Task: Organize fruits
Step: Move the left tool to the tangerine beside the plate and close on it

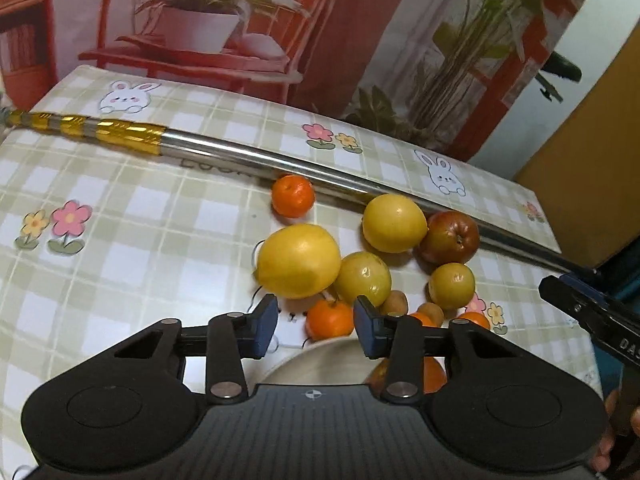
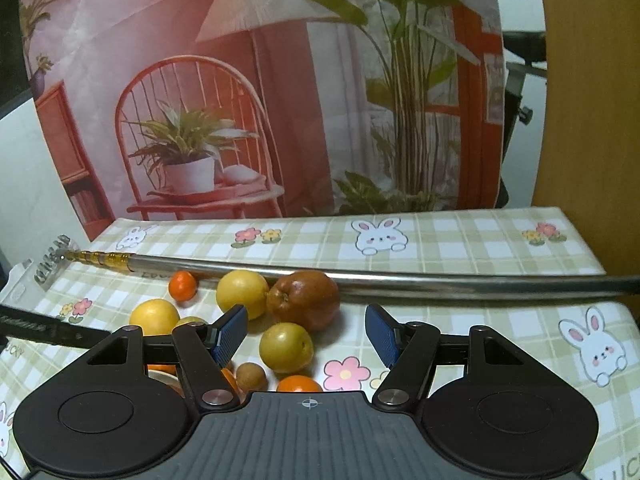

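Several fruits lie on the checked tablecloth: a big yellow lemon (image 1: 298, 260), a second lemon (image 1: 394, 223), a red apple (image 1: 450, 237), two yellow-green plums (image 1: 363, 278) (image 1: 452, 284), a far tangerine (image 1: 293, 195) and small brown fruits (image 1: 395, 303). My left gripper (image 1: 316, 328) is open above a cream bowl (image 1: 320, 362), with a tangerine (image 1: 330, 319) just ahead between its fingers. My right gripper (image 2: 306, 334) is open and empty, with a plum (image 2: 286, 347) and the apple (image 2: 304, 299) ahead of it.
A long metal rod with a gold end (image 1: 280, 160) lies across the table behind the fruit; it also shows in the right wrist view (image 2: 400, 280). A printed backdrop stands behind the table. The table's right edge is near the right gripper (image 1: 592, 312).
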Available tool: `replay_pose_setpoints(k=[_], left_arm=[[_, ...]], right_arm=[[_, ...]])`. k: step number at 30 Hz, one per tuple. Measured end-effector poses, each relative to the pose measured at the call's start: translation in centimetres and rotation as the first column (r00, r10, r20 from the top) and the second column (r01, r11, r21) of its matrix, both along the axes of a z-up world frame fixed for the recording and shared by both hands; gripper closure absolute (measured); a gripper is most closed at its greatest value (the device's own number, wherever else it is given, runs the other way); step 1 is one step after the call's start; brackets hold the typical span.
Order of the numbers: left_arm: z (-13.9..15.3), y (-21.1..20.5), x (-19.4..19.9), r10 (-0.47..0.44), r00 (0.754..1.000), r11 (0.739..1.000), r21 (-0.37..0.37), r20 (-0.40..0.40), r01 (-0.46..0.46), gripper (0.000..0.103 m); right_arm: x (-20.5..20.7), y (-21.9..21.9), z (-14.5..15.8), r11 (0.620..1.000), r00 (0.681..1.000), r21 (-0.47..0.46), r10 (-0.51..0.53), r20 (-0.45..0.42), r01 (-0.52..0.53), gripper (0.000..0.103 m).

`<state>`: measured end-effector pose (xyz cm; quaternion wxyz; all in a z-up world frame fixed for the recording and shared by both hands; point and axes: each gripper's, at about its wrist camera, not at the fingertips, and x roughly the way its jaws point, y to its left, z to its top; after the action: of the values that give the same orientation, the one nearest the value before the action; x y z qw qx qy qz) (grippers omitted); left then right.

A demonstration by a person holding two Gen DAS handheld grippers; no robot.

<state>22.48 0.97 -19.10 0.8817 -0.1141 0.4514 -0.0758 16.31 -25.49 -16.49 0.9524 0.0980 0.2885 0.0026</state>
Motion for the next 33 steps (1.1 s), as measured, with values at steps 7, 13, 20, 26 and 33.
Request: replay_pose_setpoints(k=[7,13,20,26,33], left_arm=[[-1.7,-1.3,1.8,-0.040,0.997,0.999,0.004,-0.061,0.041,0.066],[-2.5,-1.6,2.3,-0.072,0.994,0.997,-0.003,-0.083,0.072,0.066],[-3.4,-2.1,2.8,-0.076,0.992,0.997,0.012,-0.102,0.077,0.066],[-3.9,-2.0,3.1,-0.067,0.992,0.998,-0.011,-0.110,0.066,0.066],[-3.3,-2.0,2.3,-0.062,0.995,0.998,0.021,-0.080,0.064,0.068]], right_arm=[[0.2,-1.0,-1.1,1.000,1.000,0.028,-0.012,-0.021,0.013,0.041],[0.3,-1.4,-1.7,0.999,0.999,0.047,-0.016,-0.031,0.018,0.041],[0.2,-1.6,-1.9,0.998,0.999,0.055,-0.023,-0.037,0.025,0.041],[0.2,-1.7,-2.0,0.998,0.999,0.063,-0.023,-0.041,0.026,0.041],[0.0,-1.9,-2.1,0.997,0.999,0.066,-0.026,-0.043,0.029,0.041]])
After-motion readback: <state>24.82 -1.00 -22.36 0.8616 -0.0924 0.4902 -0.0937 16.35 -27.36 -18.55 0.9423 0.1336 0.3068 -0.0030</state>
